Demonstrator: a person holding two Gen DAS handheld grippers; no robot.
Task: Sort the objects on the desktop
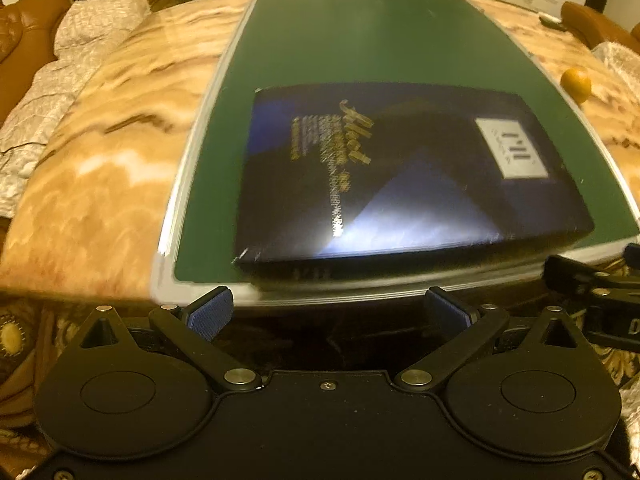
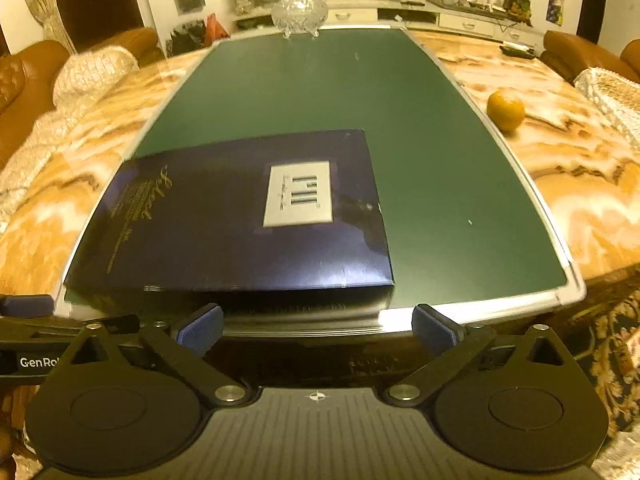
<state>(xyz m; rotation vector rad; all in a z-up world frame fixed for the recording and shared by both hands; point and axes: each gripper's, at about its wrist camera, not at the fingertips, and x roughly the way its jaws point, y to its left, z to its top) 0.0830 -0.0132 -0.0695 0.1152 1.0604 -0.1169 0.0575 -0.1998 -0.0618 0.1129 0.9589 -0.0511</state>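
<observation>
While my left tool (image 1: 328, 310) and right tool (image 2: 316, 326) hang spread, the flat dark-blue rectangular box (image 2: 240, 216) lies long axis crosswise on the green board (image 2: 440, 184).

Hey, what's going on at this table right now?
A person holds two grippers at the near edge of a green board on the marble table. The left gripper and right gripper are both open and hold nothing. A dark blue box lies flat on the board's near end. An orange sits beside the board, and a glass dish at its far end.
</observation>
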